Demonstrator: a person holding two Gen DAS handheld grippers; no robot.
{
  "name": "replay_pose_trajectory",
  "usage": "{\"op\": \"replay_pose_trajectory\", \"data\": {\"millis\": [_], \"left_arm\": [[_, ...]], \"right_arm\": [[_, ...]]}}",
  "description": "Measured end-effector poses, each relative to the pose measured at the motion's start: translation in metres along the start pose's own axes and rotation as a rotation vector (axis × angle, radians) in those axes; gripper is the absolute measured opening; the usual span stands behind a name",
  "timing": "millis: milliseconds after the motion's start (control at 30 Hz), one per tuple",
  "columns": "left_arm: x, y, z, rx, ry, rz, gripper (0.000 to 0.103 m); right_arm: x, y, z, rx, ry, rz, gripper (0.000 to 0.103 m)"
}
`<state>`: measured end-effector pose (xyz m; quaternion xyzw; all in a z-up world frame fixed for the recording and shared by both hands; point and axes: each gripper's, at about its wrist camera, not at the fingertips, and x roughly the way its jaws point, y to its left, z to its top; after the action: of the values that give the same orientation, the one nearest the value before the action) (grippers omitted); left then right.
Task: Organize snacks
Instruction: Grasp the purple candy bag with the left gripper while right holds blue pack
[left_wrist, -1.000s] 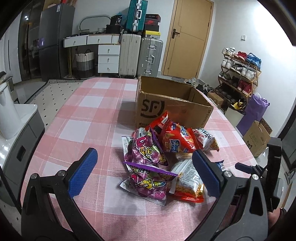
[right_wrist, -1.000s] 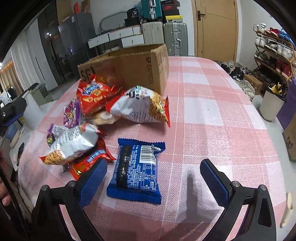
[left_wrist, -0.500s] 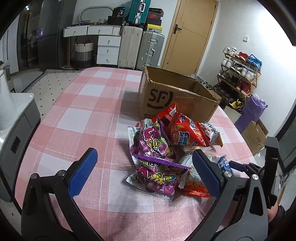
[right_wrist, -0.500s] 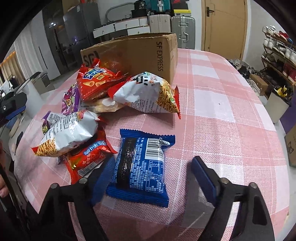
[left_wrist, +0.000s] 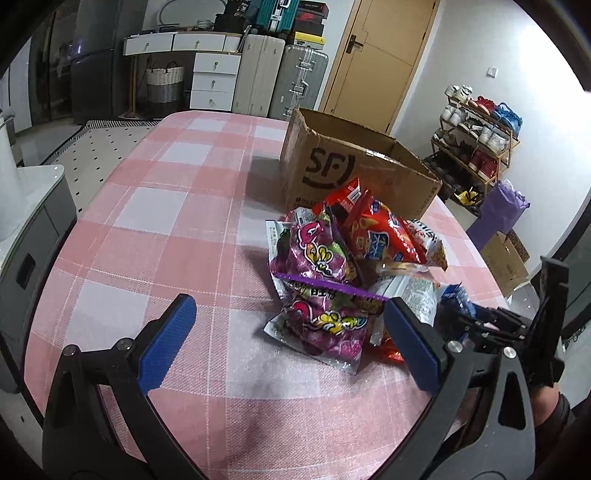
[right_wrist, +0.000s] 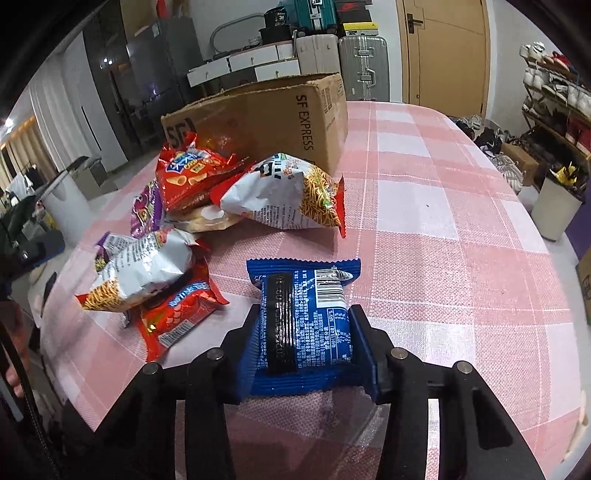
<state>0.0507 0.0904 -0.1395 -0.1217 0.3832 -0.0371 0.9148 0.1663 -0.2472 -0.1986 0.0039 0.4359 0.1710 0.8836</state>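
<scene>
Lying flat on the checked table (right_wrist: 443, 229), blue pack (right_wrist: 303, 321) being pinched between right gripper (right_wrist: 306, 350) pads, jaws having just been closing. Sitting beside snack pile (right_wrist: 177, 236) before box (right_wrist: 266, 118). Hanging wide open near purple bags (left_wrist: 321, 288), left gripper (left_wrist: 288, 339).
</scene>
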Motion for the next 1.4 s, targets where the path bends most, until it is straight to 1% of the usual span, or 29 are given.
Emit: {"op": "replay_pose_trajectory", "data": {"millis": [200, 600, 833, 933, 1000, 1067, 1133, 1200, 1300, 1333, 1400], "left_arm": [[0.009, 0.003, -0.007, -0.007, 0.034, -0.008, 0.101], [0.035, -0.012, -0.012, 0.046, 0.091, -0.017, 0.101], [0.053, -0.020, -0.011, 0.071, 0.118, -0.027, 0.100], [0.062, -0.022, -0.010, 0.079, 0.135, -0.030, 0.097], [0.066, -0.022, -0.009, 0.079, 0.141, -0.037, 0.092], [0.069, -0.023, -0.008, 0.076, 0.139, -0.048, 0.092], [0.071, -0.024, -0.007, 0.079, 0.133, -0.058, 0.087], [0.074, -0.025, -0.006, 0.082, 0.139, -0.065, 0.075], [0.076, -0.023, -0.005, 0.084, 0.133, -0.092, 0.064], [0.074, -0.024, -0.005, 0.088, 0.128, -0.098, 0.062], [0.071, -0.022, -0.006, 0.094, 0.119, -0.106, 0.050]], "right_arm": [[-0.008, 0.001, -0.001, 0.001, -0.022, 0.019, 0.046], [-0.011, -0.001, -0.004, 0.009, -0.035, 0.045, 0.046], [-0.011, -0.006, -0.005, 0.021, -0.038, 0.043, 0.046], [-0.010, -0.009, -0.006, 0.027, -0.037, 0.041, 0.046], [-0.009, -0.010, -0.006, 0.031, -0.037, 0.044, 0.046], [-0.009, -0.011, -0.006, 0.032, -0.036, 0.044, 0.046], [-0.008, -0.012, -0.006, 0.033, -0.036, 0.045, 0.046], [-0.007, -0.013, -0.006, 0.036, -0.035, 0.046, 0.046], [-0.007, -0.013, -0.006, 0.036, -0.035, 0.048, 0.046], [-0.007, -0.013, -0.006, 0.036, -0.036, 0.047, 0.046], [-0.006, -0.013, -0.006, 0.035, -0.035, 0.044, 0.046]]}}
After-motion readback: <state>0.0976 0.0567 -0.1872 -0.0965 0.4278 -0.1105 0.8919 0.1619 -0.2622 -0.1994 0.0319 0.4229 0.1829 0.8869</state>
